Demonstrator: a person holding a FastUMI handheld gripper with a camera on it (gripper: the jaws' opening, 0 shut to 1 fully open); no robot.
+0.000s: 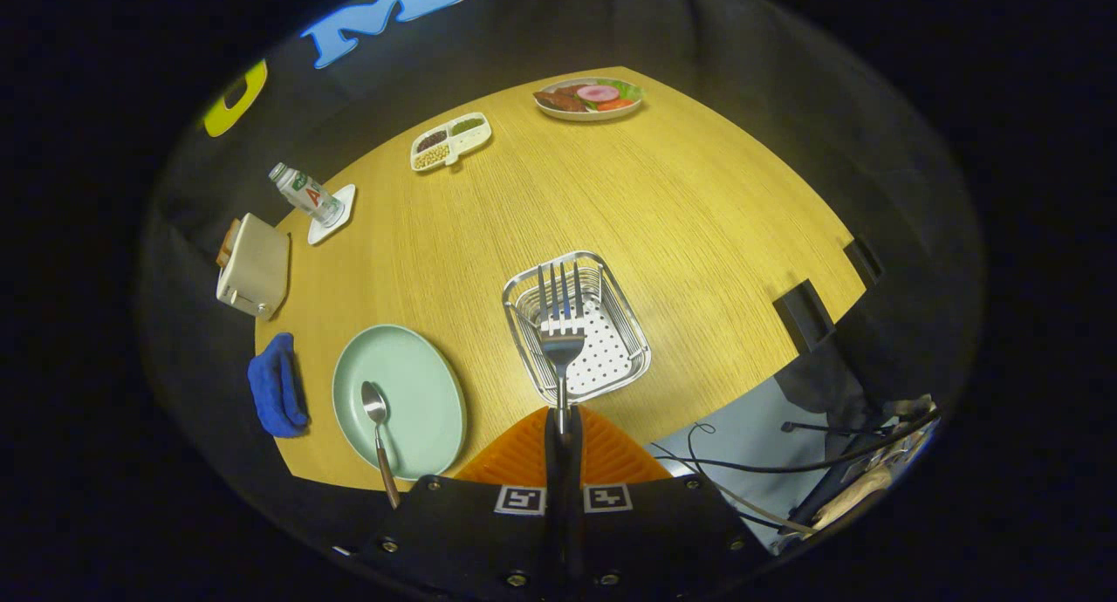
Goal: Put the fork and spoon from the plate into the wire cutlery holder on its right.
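Between the orange ribbed fingers (524, 454) of the gripper (563, 449) sits the handle of the silver metal fork (560, 331), clamped from both sides; fingers nearly together, handle mostly hidden in the dark slot between them. Only the neck and tines show. Gripper looks down on the light wooden surface (681, 218) from well above, fork pointing straight ahead, tines out over the square silver wire cutlery holder (576, 327) with a white dotted floor. Can't tell whether the tines are inside the holder or above its rim.

Left of the fingers: pale green oval plate (428, 366), with the silver spoon with a brown handle (379, 436) lying on it, bowl ahead, handle end hanging over the near rim. Further left, a crumpled blue cloth (277, 384) at the surface edge, partly in shadow.

Far ahead-left: beige toaster (253, 266), small bottle (305, 194) tilted on a white coaster (334, 216), white divided dish of beans (449, 140). Far ahead: plate of sliced food (589, 99), contents hard to make out. Right of the fingers, black cables (785, 462) off the surface edge.
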